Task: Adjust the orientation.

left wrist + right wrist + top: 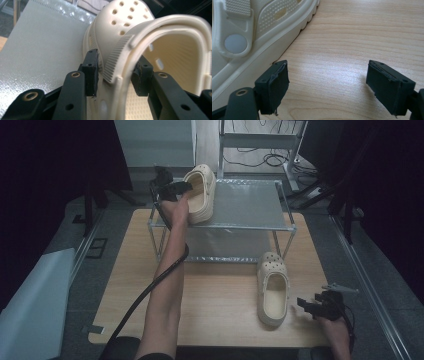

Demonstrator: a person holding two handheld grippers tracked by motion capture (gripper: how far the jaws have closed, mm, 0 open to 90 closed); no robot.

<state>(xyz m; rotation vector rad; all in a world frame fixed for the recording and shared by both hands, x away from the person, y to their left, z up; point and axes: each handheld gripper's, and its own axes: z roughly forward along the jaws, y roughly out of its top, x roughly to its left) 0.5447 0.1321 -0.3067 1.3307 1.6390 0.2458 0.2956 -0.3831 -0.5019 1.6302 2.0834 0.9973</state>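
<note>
Table (220,295) carries a two-tier metal rack (250,202); one cream clog (201,192) sits on the top shelf at its left end, the second clog (272,287) lies on the tabletop in front of the rack, toe toward it. Step in hand, as judged: shelving the first clog. Next move calls for freeing it cleanly, then fetching the second. Left gripper (116,72) straddles the first clog's heel rim, jaws narrow; pads seem barely off the rim, though contact is hard to judge. Right gripper (327,83) stands wide, empty, just beside the second clog's heel.
</note>
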